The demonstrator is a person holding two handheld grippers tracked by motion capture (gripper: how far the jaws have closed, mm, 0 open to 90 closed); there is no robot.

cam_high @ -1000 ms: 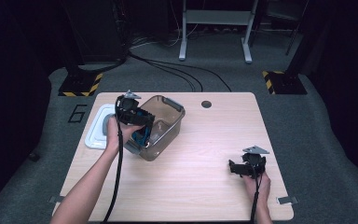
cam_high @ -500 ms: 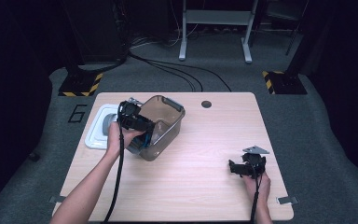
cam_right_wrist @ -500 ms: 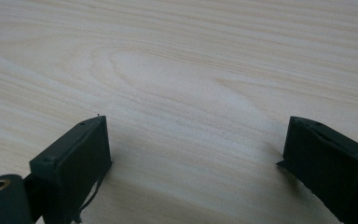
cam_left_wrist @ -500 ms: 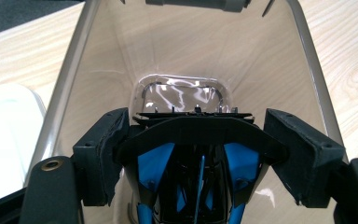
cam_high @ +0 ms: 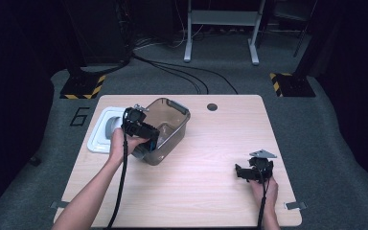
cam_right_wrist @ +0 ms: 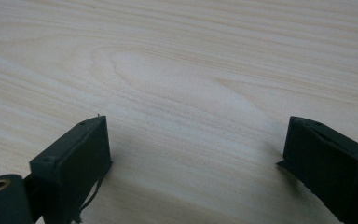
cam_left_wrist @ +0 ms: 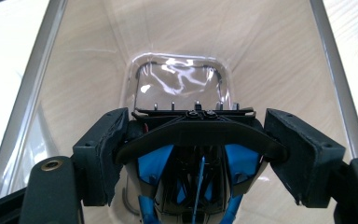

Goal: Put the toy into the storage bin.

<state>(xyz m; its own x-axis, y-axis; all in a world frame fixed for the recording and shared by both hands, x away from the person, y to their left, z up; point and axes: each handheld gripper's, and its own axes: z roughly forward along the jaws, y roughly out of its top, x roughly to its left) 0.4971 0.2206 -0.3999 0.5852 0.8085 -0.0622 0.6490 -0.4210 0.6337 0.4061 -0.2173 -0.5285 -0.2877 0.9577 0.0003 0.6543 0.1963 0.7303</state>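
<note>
Gripping a black-and-blue object (cam_left_wrist: 193,154) between its pads, the left hand-held gripper (cam_high: 141,132) holds it inside the clear bin (cam_high: 172,125), just above the bin's floor. Likely step: lowering it in; next, spread the jaws and withdraw upward past the rim. Well apart, the right hand-held gripper (cam_high: 243,172) rests, jaws apart, on the surface (cam_high: 211,191).

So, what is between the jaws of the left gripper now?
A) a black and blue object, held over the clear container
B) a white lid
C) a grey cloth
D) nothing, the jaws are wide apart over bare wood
A: in the left gripper view the left gripper has its pads on both sides of a black and blue object, with the clear container open just beyond it.
</note>
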